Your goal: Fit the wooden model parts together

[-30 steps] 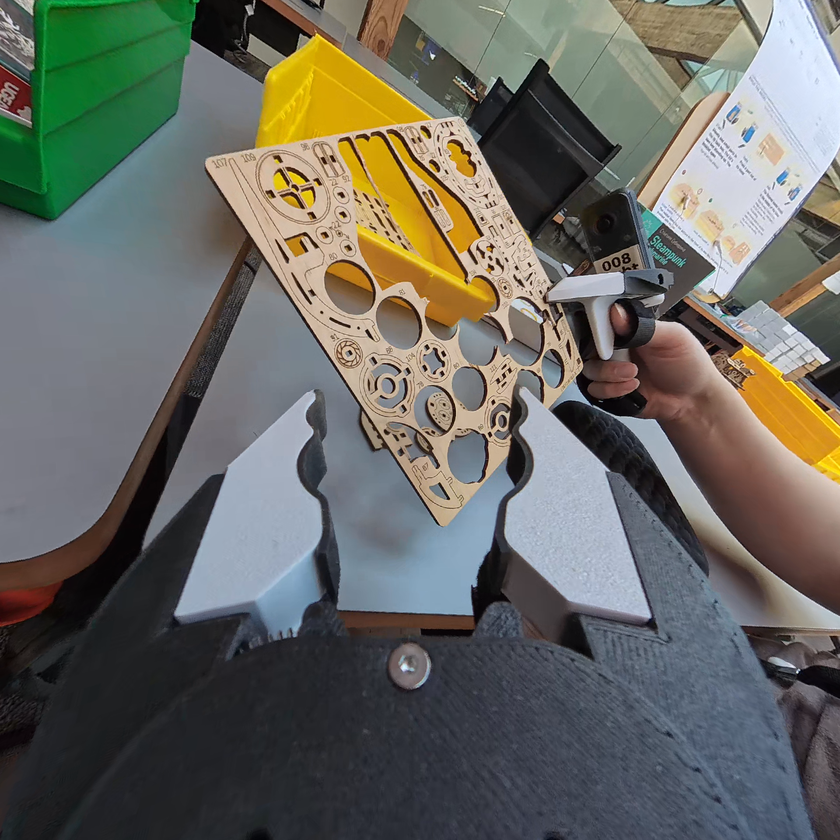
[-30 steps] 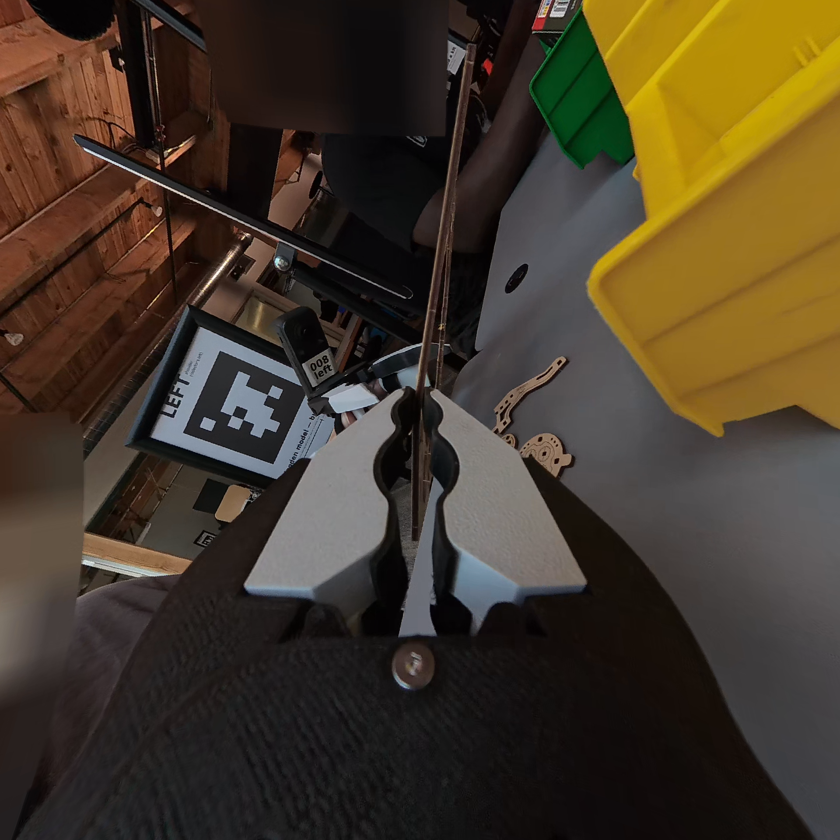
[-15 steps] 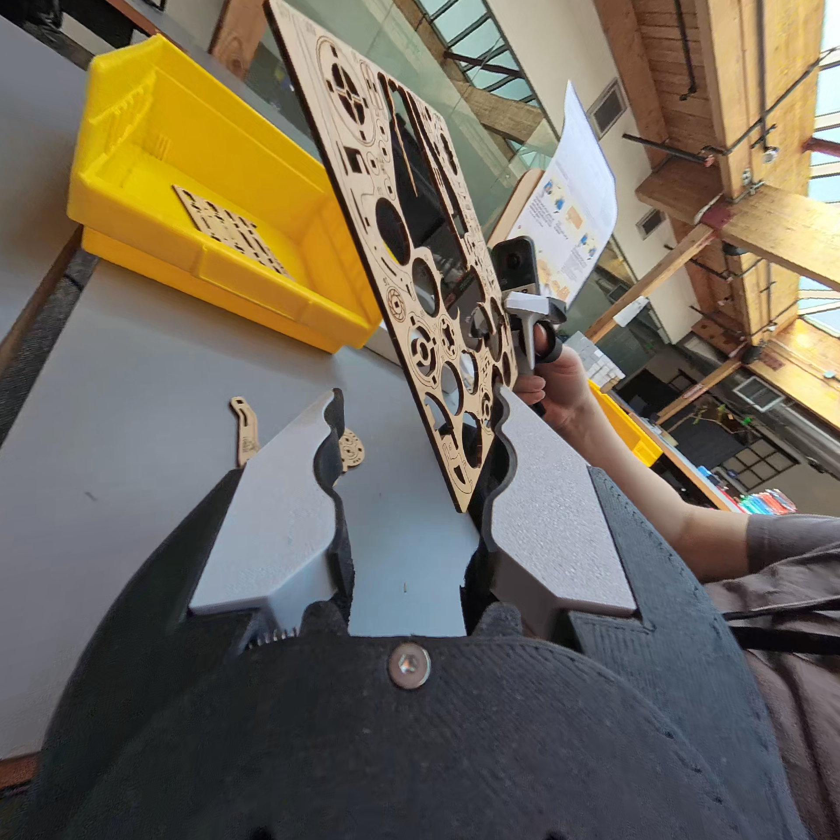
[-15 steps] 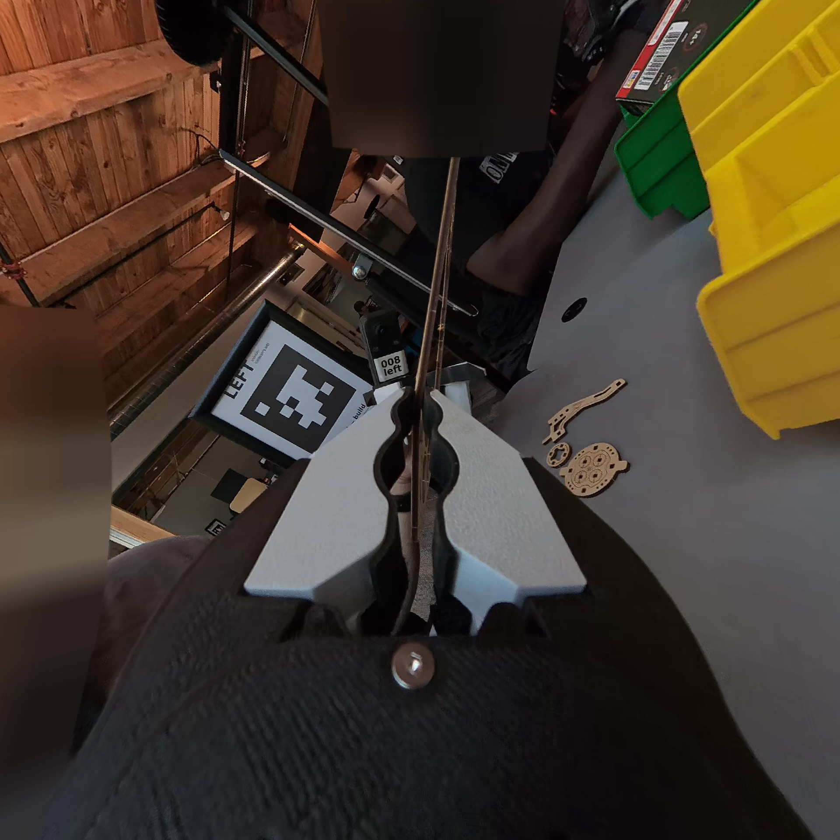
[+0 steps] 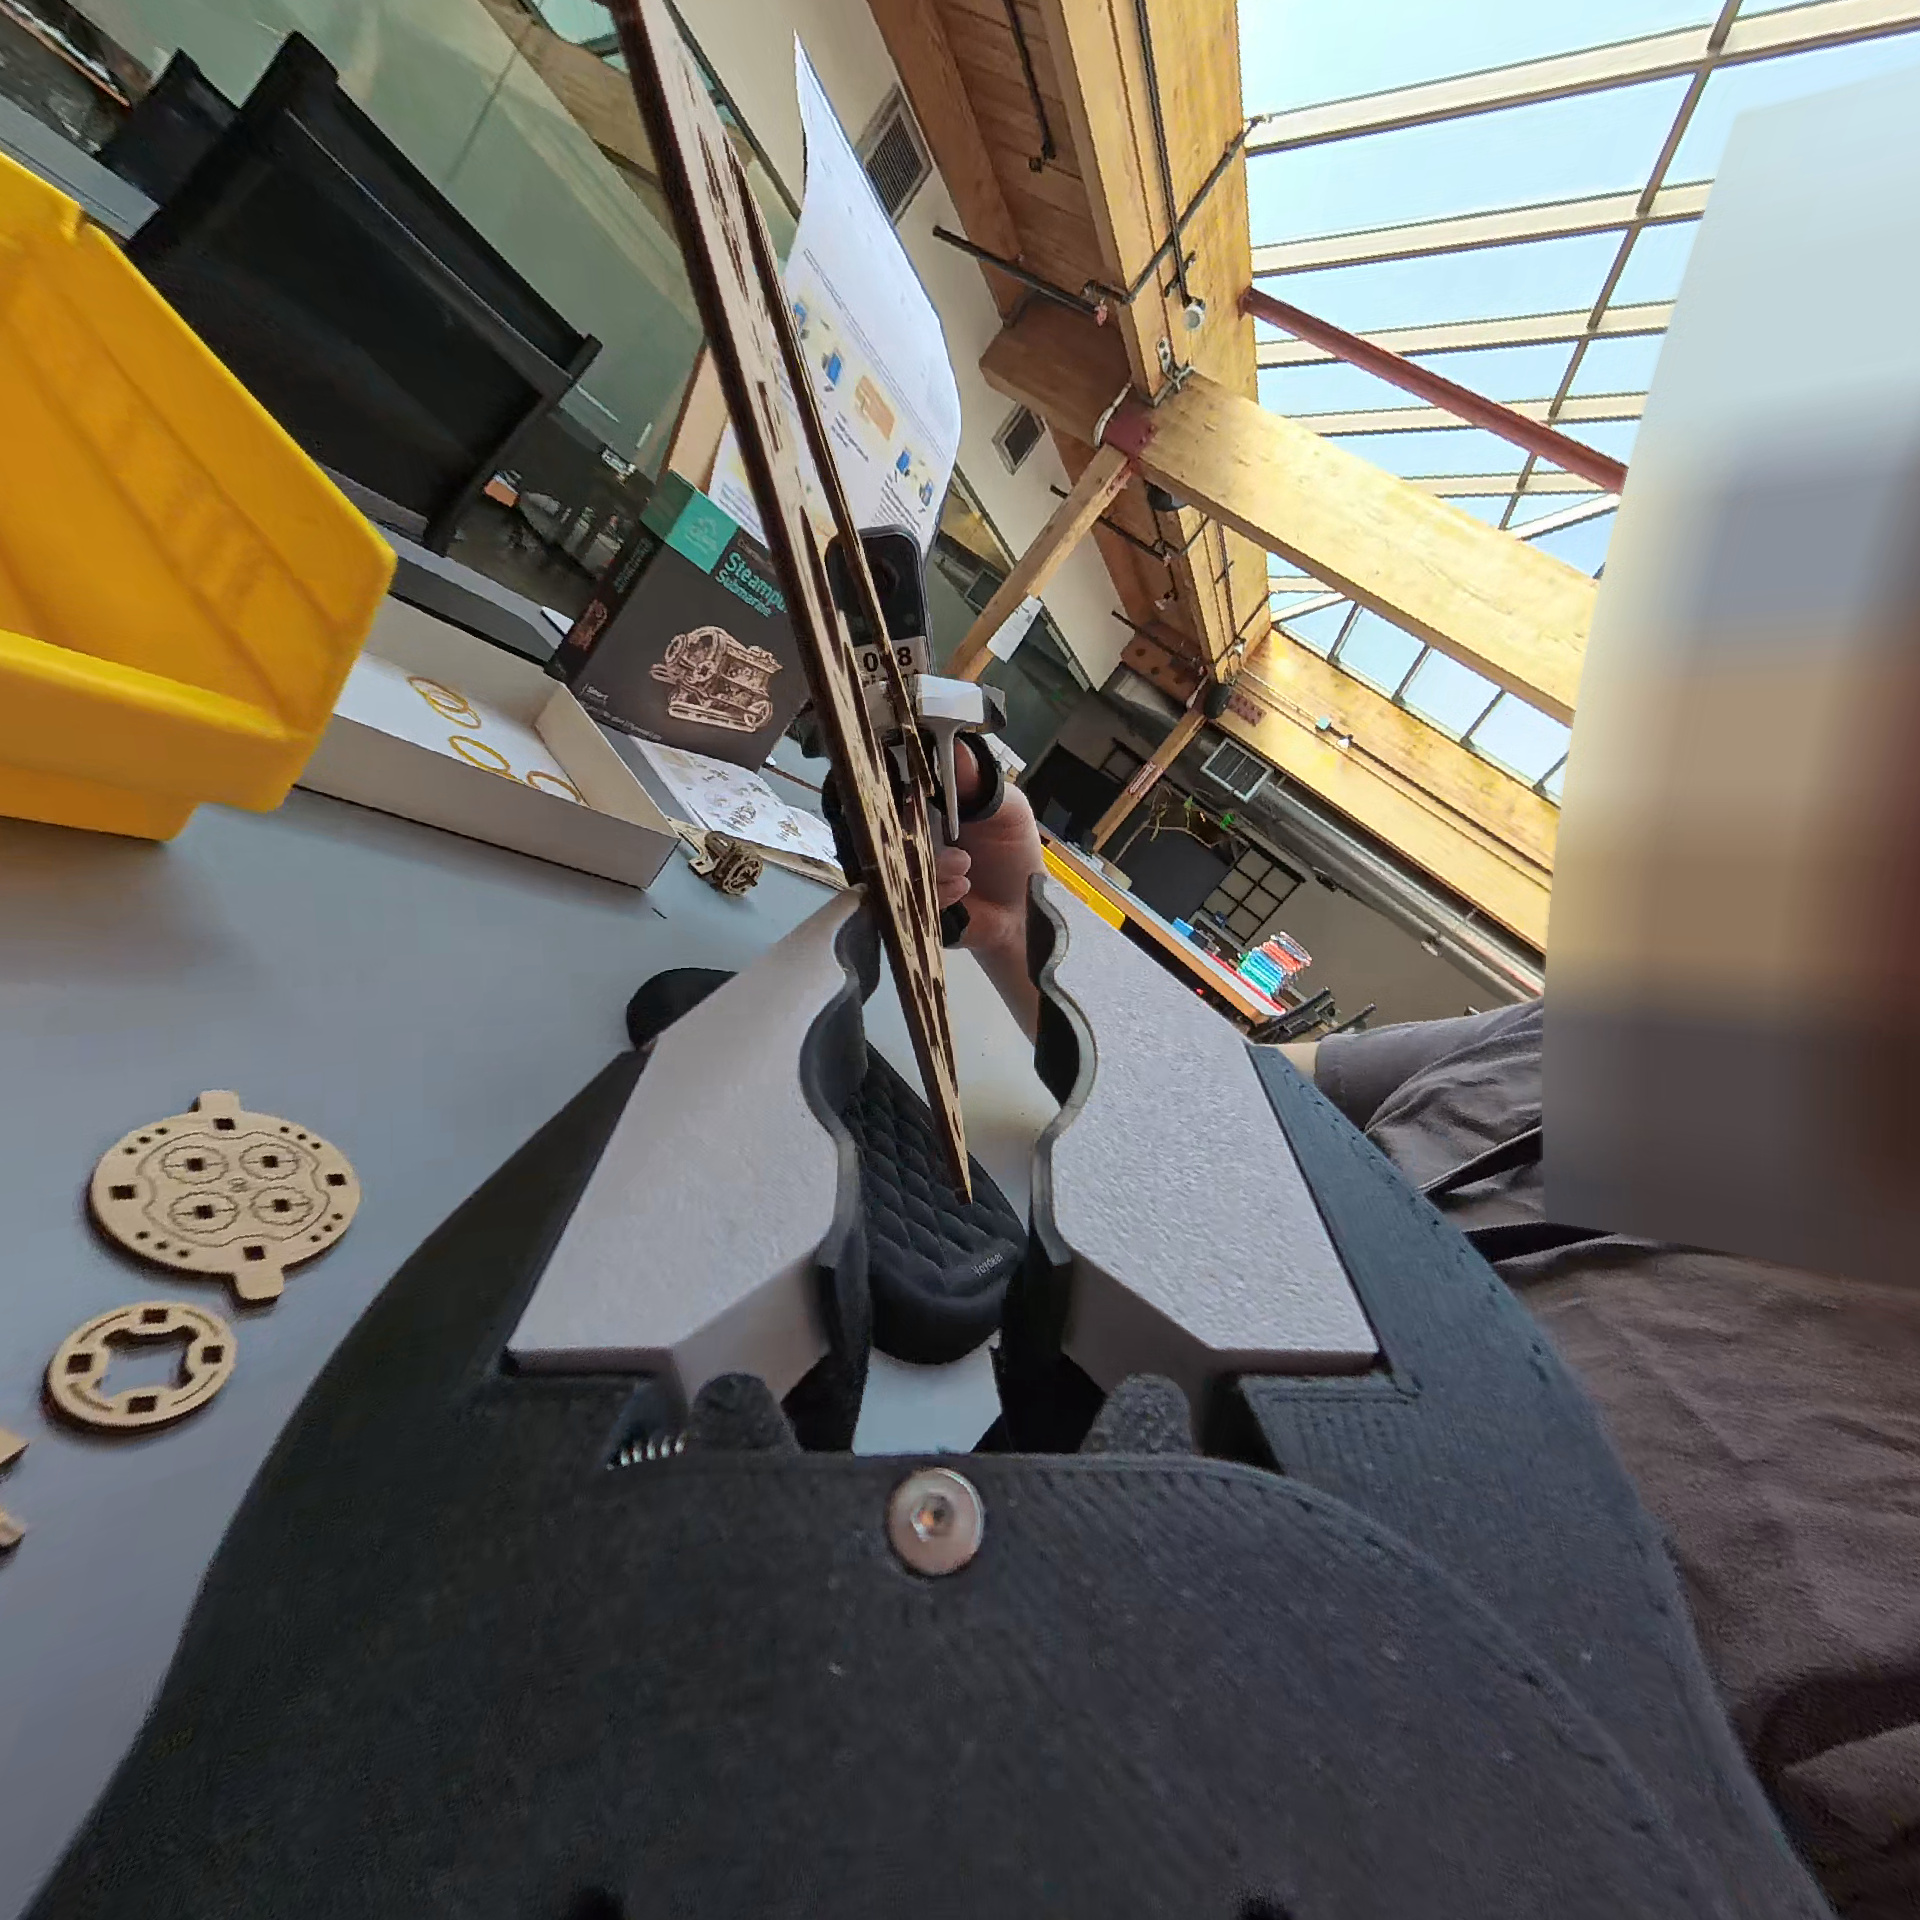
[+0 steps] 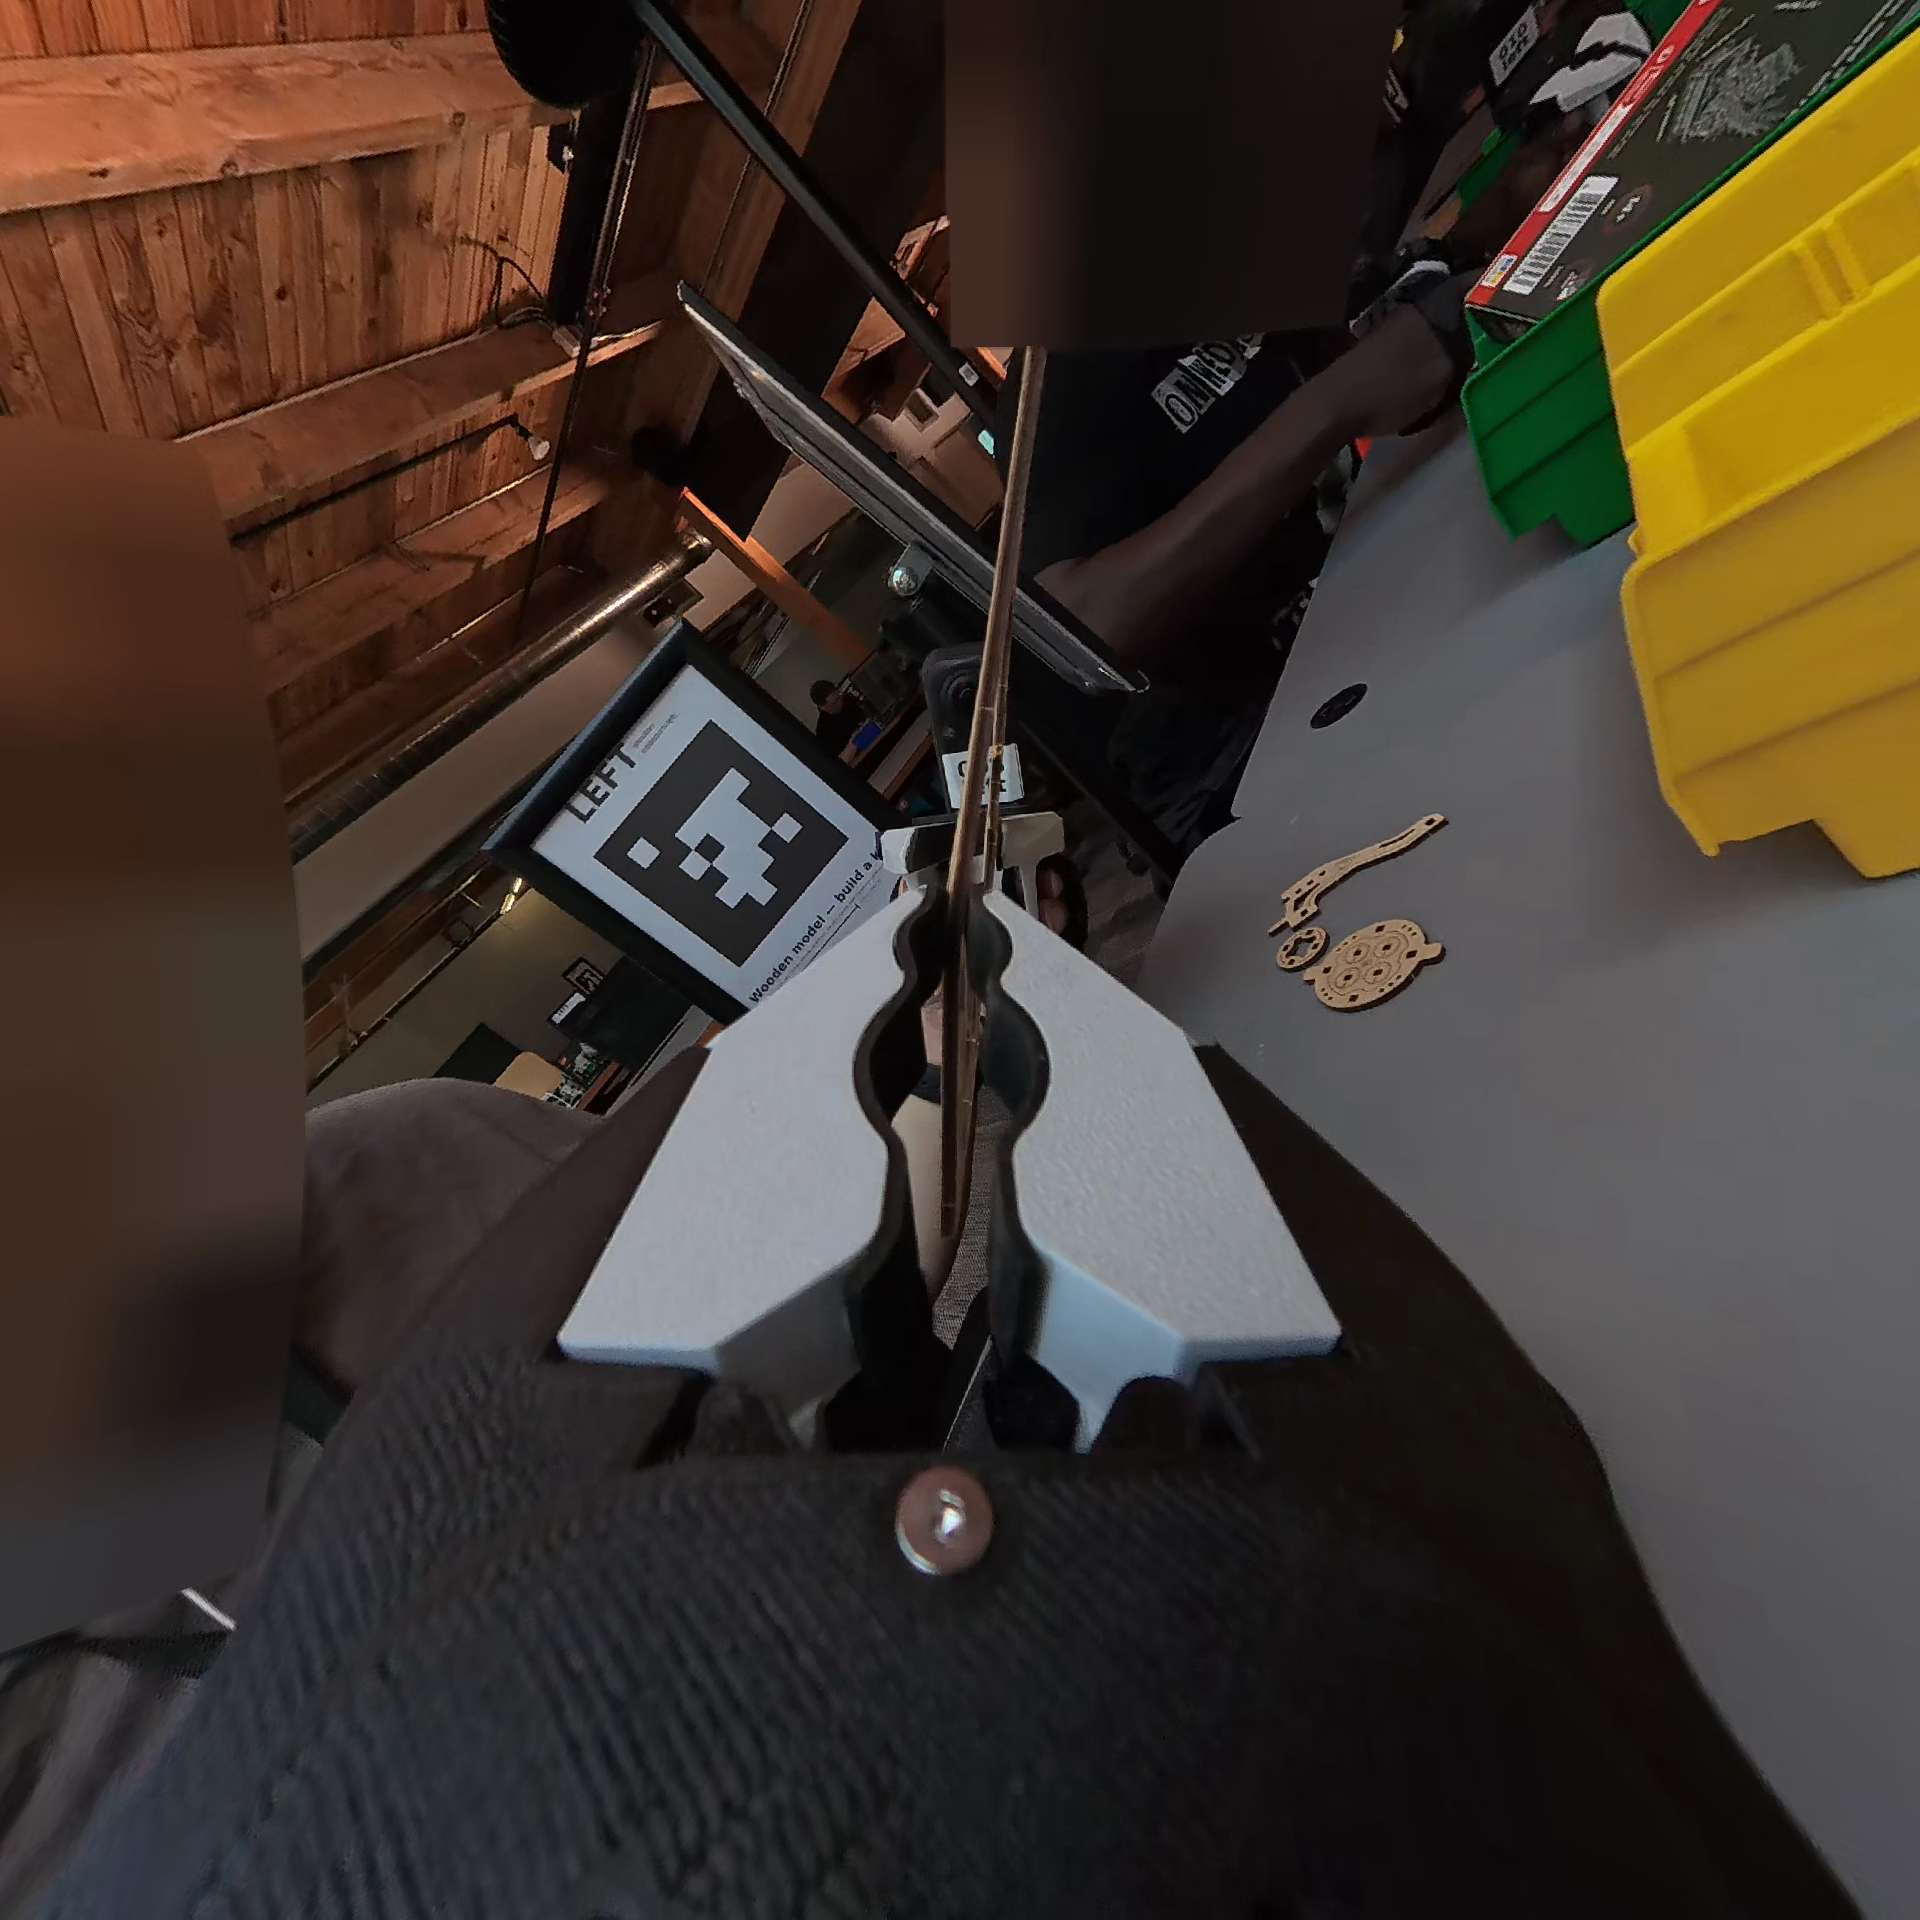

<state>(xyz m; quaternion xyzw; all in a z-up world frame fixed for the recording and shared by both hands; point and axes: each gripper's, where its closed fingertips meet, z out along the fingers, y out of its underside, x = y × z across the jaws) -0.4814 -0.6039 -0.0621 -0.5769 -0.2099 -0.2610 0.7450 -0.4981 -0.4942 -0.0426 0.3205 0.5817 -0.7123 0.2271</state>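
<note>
A thin laser-cut wooden sheet (image 5: 831, 644) stands edge-on, up off the grey table (image 5: 364, 987). My right gripper (image 6: 954, 902) is shut on one edge of the sheet (image 6: 995, 623); it also shows far off in the left wrist view (image 5: 940, 717). My left gripper (image 5: 945, 904) is open, with the sheet's lower corner between its fingers, close to the left finger (image 5: 727, 1122). It also shows beyond the sheet in the right wrist view (image 6: 1023, 831). Loose wooden parts lie on the table: a round plate (image 5: 223, 1195) and a ring (image 5: 140, 1366).
A yellow bin (image 5: 156, 520) stands at the left, with a white tray (image 5: 468, 748) and a dark kit box (image 5: 696, 644) behind it. The right wrist view shows the yellow bin (image 6: 1787, 623), a green bin (image 6: 1538, 447), a long curved part (image 6: 1351, 868) and another person's arm (image 6: 1247, 488). The left gripper's tips are roughly 12 cm from the right gripper's. My right tips are about 20 cm from the round plate (image 5: 223, 1195), my left tips only 15 cm.
The sheet has turned from face-on to edge-on in the left wrist view, and its lower corner now sits between my left fingers. The left fingers have come closer together. The right grip is unchanged.
</note>
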